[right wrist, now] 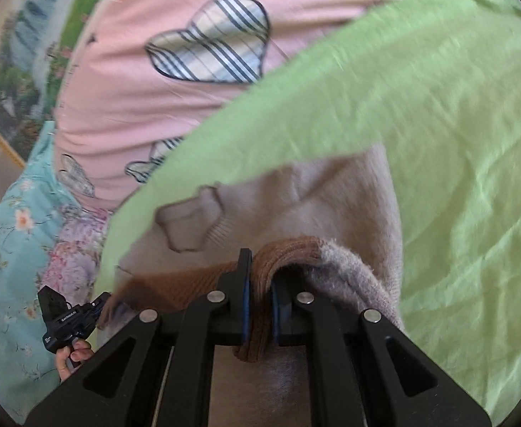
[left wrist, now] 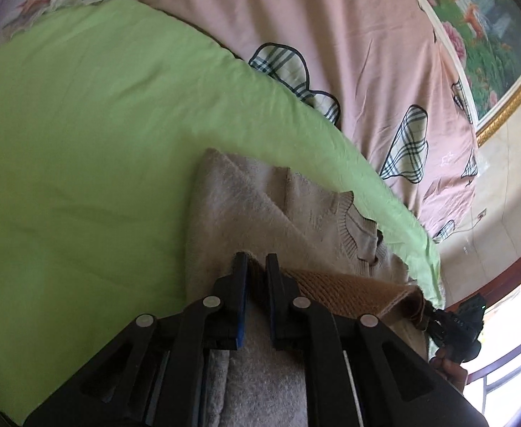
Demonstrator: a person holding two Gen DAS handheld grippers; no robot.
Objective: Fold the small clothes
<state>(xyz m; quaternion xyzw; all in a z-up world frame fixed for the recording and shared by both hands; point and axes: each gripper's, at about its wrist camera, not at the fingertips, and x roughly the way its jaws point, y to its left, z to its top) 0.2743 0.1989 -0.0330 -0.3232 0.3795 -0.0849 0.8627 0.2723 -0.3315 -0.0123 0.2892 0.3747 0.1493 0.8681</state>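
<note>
Both grippers pinch the sweater's brown ribbed hem over the green sheet.
The left gripper (left wrist: 256, 259) and right gripper (right wrist: 260, 270), jaws nearly closed, each clamp the hem (right wrist: 288, 249) of the beige sweater (left wrist: 260, 199), which lies on the green sheet (left wrist: 82, 142).

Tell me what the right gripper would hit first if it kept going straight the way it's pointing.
Probably the beige sweater lying just ahead of the right gripper, then the green sheet beyond; depth is unclear.
</note>
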